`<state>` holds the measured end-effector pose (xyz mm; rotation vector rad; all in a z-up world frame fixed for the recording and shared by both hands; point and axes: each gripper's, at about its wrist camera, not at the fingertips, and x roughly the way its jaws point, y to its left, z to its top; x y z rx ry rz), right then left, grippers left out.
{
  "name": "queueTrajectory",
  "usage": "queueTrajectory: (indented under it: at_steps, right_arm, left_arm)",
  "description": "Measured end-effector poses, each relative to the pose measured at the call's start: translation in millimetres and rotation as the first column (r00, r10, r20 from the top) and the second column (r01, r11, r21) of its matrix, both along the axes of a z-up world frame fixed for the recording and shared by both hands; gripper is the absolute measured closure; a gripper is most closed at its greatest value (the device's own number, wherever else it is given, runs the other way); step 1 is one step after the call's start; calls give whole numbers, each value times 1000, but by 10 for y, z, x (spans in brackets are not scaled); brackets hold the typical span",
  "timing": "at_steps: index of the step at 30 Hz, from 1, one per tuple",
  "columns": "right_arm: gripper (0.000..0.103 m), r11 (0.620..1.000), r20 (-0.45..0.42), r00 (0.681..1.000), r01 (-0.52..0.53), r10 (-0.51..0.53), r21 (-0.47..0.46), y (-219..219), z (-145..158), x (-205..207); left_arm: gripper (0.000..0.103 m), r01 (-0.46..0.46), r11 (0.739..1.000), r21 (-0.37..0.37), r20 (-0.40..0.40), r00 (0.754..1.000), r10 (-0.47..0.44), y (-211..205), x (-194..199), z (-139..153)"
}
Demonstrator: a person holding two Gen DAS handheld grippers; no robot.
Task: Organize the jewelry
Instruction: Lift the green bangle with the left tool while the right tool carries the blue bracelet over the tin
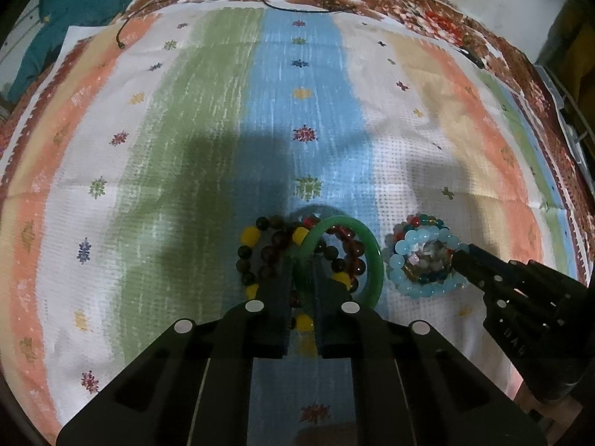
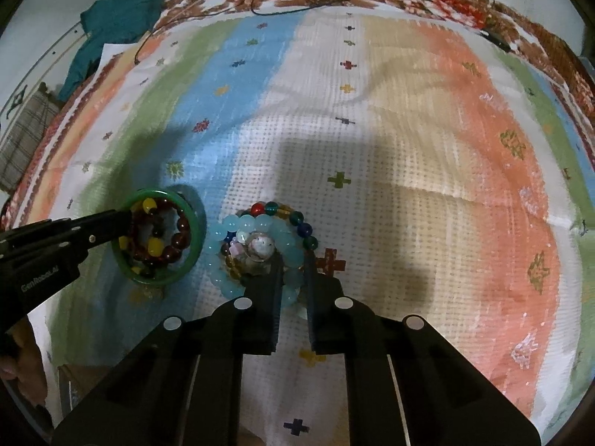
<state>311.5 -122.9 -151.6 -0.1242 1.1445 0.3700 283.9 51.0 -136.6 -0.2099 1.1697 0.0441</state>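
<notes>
Lying on a striped woven cloth (image 1: 208,119) are two jewelry heaps. The left gripper (image 1: 303,260) pinches a smooth green bangle (image 1: 373,260), with dark red beads (image 1: 353,245) and a black-and-yellow bracelet (image 1: 248,237) inside the ring. Just beside it, the right gripper (image 2: 293,260) pinches pale blue beads (image 2: 284,238) stacked with multicoloured glass beads (image 2: 297,219).

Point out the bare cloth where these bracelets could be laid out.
Free: the striped cloth beyond both piles, up to the black cord, and the orange stripe right of the blue beaded pile. Crowded: around the green bangle.
</notes>
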Motion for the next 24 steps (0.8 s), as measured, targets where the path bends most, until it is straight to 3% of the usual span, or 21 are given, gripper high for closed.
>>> queueTrajectory:
  at_steps: [11,16,24]
  right_arm:
    - [91,1000,58,998,-5,6,-12,-65,271,-199]
    - [91,1000,86,996,-18,19,-8,-75,391,-305]
    - [91,1000,156,987,-18,20,-14,-136,668,-497]
  left_arm:
    - [95,-11,1000,24,35,999,11,-7,-147,238]
    - [95,11,995,95,64,998,-17,-106,-270,384]
    - [95,32,995,98,108,993,-43,-233,-441,620]
